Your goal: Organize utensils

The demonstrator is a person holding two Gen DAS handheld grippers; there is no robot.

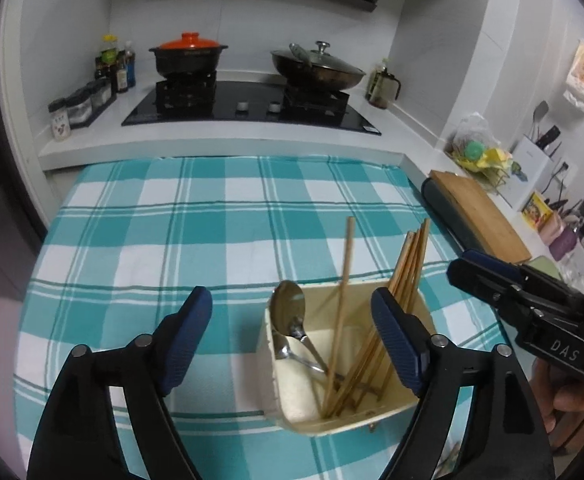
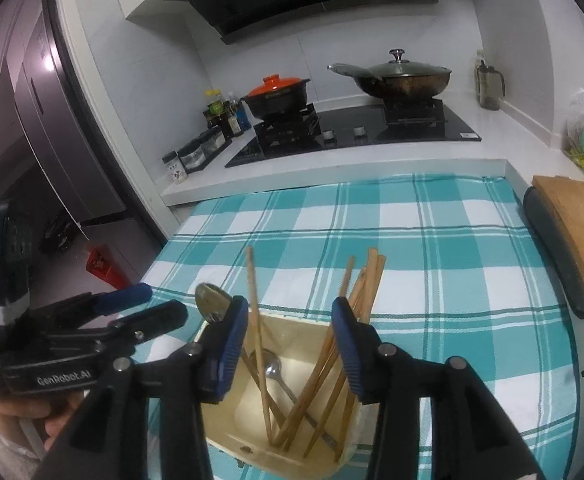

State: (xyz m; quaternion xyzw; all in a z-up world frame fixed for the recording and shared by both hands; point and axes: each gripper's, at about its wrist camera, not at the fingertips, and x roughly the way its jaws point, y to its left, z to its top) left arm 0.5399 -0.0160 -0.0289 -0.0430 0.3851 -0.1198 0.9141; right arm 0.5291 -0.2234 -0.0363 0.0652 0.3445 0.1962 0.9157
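Since the chopsticks [image 2: 327, 344] and spoons [image 1: 292, 320] already stand in the holder [image 1: 288, 396], both the left claw [image 1: 292, 332] and right claw [image 2: 290, 340], released and empty, should withdraw upward without tipping it.

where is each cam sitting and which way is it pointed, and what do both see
Left wrist: rides the left claw, looking forward and down at the utensil holder on the checked cloth, stove behind; the right claw enters at the right edge.
Right wrist: rides the right claw, above the same utensil holder; the left claw and a hand show at left.
Shared: holder, chopsticks, spoon, cloth, stove.
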